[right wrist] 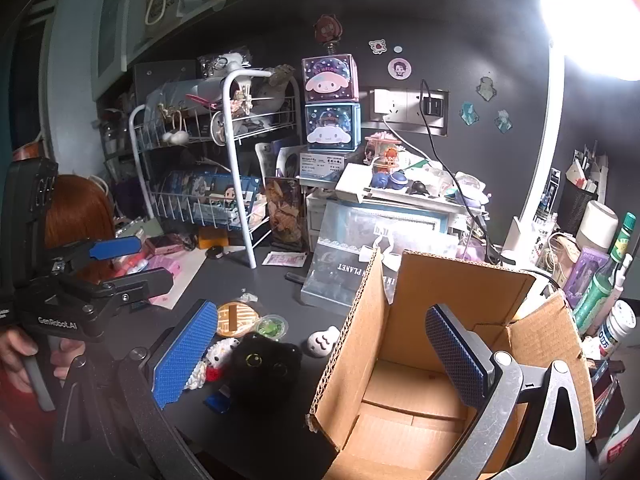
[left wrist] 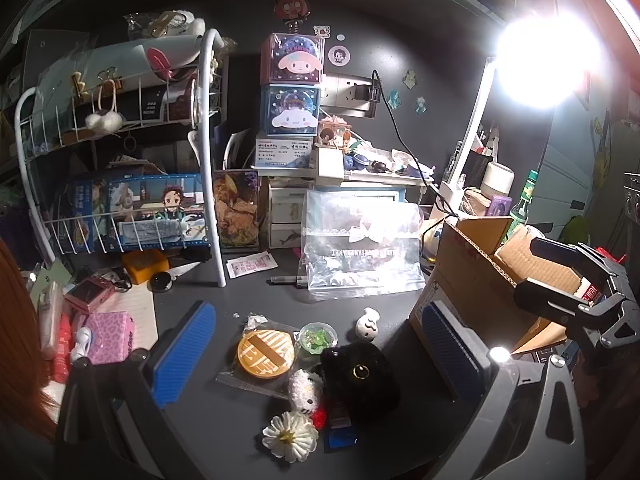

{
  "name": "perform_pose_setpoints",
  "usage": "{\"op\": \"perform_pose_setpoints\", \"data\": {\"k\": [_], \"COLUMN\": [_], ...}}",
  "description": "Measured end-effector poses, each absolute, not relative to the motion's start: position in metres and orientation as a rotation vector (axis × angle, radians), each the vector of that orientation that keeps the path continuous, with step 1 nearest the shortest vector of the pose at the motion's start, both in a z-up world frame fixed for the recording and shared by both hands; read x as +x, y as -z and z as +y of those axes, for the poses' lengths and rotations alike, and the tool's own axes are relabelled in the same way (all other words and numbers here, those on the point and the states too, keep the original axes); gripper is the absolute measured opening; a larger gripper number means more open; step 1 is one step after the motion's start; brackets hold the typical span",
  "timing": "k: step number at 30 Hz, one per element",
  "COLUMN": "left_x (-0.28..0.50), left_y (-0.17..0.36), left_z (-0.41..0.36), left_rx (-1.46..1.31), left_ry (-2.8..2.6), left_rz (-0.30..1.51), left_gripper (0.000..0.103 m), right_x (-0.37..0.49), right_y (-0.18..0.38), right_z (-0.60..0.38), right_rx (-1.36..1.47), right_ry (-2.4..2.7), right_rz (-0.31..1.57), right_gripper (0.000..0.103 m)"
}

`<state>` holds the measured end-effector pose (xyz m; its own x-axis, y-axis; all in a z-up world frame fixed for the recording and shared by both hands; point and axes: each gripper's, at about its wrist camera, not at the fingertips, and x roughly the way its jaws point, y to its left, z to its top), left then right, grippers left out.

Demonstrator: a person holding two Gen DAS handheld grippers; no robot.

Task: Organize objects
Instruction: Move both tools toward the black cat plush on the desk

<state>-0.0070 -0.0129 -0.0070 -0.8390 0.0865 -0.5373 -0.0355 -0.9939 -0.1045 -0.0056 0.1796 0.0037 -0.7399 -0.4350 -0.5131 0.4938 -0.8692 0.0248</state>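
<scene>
An open cardboard box (right wrist: 420,364) stands at the right of the dark desk, also in the left wrist view (left wrist: 476,276); nothing shows inside it. In front of it lie a black cat plush (left wrist: 358,372) (right wrist: 266,368), a round orange badge in a clear bag (left wrist: 266,354), a green jelly cup (left wrist: 318,336), a white ghost figure (left wrist: 368,322) (right wrist: 322,340), a Hello Kitty plush (left wrist: 306,392) and a white flower (left wrist: 290,436). My left gripper (left wrist: 316,352) is open above these items. My right gripper (right wrist: 320,348) is open, one finger over the box.
A white wire rack (left wrist: 120,184) with boxes stands at the back left. A clear zip bag (left wrist: 360,240), stacked character boxes (left wrist: 292,84) and small drawers are behind. A desk lamp (left wrist: 540,64) glares at right. Bottles (right wrist: 604,280) stand by the box. Pink items (left wrist: 104,328) lie left.
</scene>
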Motion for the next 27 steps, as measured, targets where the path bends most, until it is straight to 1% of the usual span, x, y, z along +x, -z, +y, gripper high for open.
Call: {"op": "perform_pose_setpoints", "data": {"k": [21,27], "left_x": [-0.006,-0.004], "left_y": [0.007,0.009], "left_z": [-0.017,-0.034], "left_rx": [-0.862,-0.858], "left_ry": [-2.934,-2.929], "left_rz": [-0.153,-0.156], "left_gripper": [0.102,0.102], "right_x": [0.001,0.026], "right_y": [-0.005,-0.012], "right_z": [0.183,0.158], "right_rx": [0.656,0.506], "right_ry": [2.477,2.506], "right_rz": [0.138,0.285], "right_gripper": [0.103,0.103]}}
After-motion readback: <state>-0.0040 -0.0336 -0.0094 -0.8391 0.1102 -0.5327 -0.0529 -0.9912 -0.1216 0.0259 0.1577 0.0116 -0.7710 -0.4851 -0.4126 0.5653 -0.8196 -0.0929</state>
